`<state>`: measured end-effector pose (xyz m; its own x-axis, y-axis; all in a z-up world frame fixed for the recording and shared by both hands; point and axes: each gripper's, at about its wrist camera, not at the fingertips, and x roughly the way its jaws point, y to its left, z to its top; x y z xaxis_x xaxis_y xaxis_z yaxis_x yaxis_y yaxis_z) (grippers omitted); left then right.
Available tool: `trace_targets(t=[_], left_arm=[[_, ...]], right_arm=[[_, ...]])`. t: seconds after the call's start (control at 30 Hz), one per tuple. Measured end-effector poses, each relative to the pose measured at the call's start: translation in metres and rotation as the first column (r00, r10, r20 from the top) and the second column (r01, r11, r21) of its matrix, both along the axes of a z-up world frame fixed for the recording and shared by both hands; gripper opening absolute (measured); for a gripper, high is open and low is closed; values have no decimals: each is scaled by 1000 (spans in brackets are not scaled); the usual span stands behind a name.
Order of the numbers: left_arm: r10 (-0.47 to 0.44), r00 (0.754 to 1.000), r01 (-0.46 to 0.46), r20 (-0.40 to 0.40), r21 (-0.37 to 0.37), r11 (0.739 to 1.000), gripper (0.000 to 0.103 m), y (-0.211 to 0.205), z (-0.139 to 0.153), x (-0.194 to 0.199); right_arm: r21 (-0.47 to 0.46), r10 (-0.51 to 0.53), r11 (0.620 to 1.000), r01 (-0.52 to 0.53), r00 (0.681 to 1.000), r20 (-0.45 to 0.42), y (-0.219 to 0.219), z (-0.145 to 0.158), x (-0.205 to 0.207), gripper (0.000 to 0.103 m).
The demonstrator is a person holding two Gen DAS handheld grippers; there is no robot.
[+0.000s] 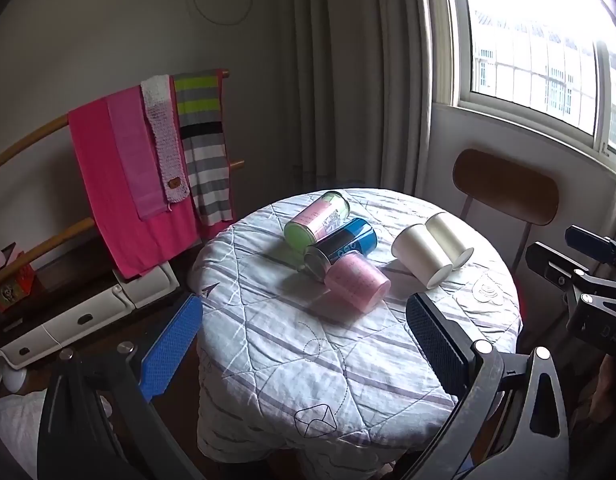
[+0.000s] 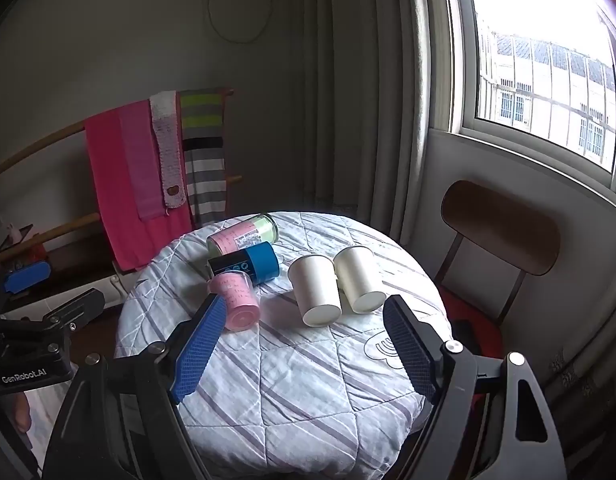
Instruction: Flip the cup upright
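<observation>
Several cups lie on their sides on a round table [image 1: 308,364] covered by a quilted striped cloth. Two cream cups [image 1: 422,255] [image 1: 450,240] lie side by side at the right; in the right wrist view they are the left one [image 2: 317,290] and the right one [image 2: 359,280]. A pink cup [image 1: 358,282] [image 2: 238,300], a blue and black cup [image 1: 344,245] [image 2: 248,266] and a green and pink jar [image 1: 318,218] [image 2: 244,234] lie in a cluster. My left gripper [image 1: 304,320] is open and empty above the near table. My right gripper [image 2: 304,324] is open and empty, short of the cream cups.
A wooden chair [image 1: 506,192] [image 2: 500,228] stands behind the table at the right, under a window. A rack with pink and striped towels [image 1: 148,168] [image 2: 156,168] stands at the left. A white appliance [image 1: 88,312] lies on a low shelf left of the table.
</observation>
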<state>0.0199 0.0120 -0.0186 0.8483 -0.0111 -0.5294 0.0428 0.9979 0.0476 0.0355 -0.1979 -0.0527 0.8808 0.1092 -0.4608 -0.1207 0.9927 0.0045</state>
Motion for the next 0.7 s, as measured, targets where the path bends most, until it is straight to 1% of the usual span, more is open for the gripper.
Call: trace_targets(t=[0.03,0.47,0.7], left_arm=[[-2,1000,2,1,-1,1000,103,1,1,0],[-30,1000,30,2,-1,1000,103,-6,2,5],[-39,998,40,53,-9,999,103,-8,9,-2]], right_arm=[[-11,-3,1000,3,1000,-9,0,0,0,82],[-15,-13,1000,13,1000,-19,1,-4,2,82],[-6,-8,1000,8,1000,17,0,-2,-2,82]])
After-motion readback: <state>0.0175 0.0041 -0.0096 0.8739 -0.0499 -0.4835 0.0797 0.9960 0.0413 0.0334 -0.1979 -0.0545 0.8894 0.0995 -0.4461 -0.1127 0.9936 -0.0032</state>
